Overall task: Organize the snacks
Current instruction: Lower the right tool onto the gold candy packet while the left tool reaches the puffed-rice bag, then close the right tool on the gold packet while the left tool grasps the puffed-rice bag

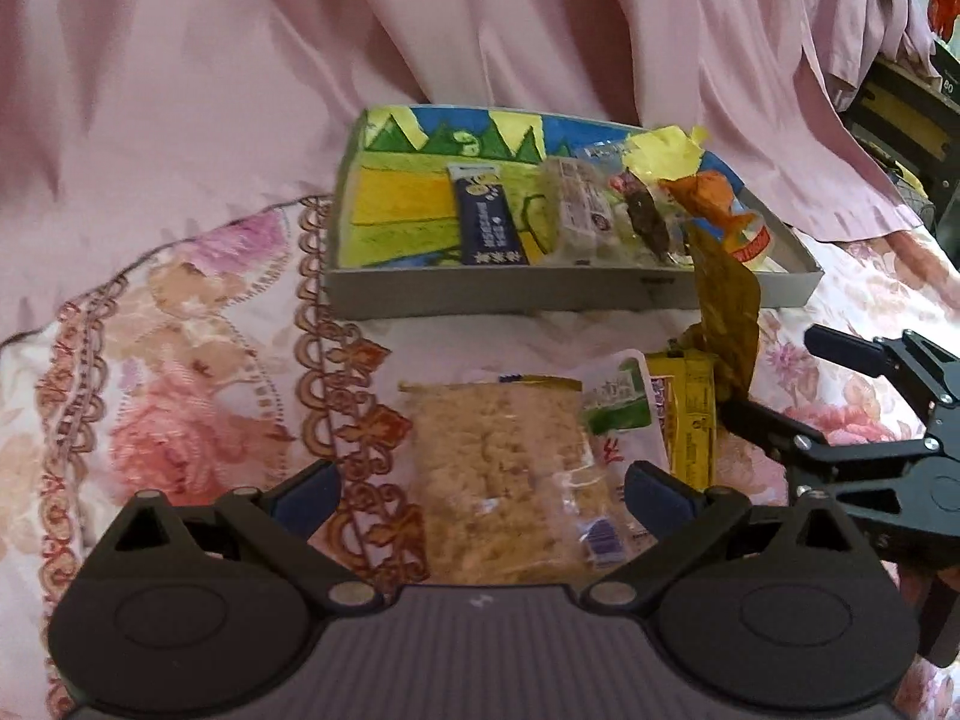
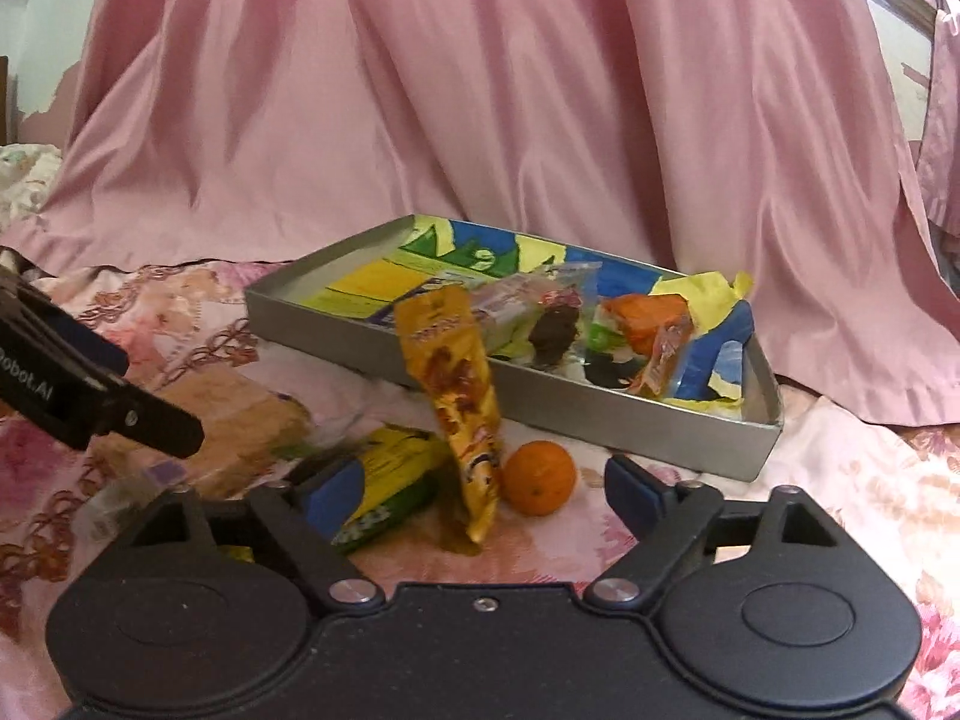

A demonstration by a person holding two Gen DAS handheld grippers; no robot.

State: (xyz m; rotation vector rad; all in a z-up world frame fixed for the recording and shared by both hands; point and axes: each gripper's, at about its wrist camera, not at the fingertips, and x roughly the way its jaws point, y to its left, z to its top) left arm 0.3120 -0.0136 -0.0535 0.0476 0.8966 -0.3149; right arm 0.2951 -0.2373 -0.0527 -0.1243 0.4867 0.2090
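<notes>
1. Grey tray point(image 2: 690, 429) w/ painted liner, on floral bedspread: holds navy bar point(image 1: 489, 219), clear cracker pkt point(image 1: 579, 210), dark sweet, orange pkt point(image 2: 651, 315).
2. Yellow-orange pouch point(image 2: 459, 396) upright, tilted, in front of tray.
3. Mandarin point(image 2: 539, 478) just beside pouch.
4. Yellow-green pkt point(image 2: 390, 480) & clear pkt of tan crisps point(image 1: 498, 474) flat, nr tray.

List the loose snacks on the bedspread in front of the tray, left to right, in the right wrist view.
Pale crumbly snack bag → yellow-green packet → tall yellow pouch → orange.
</notes>
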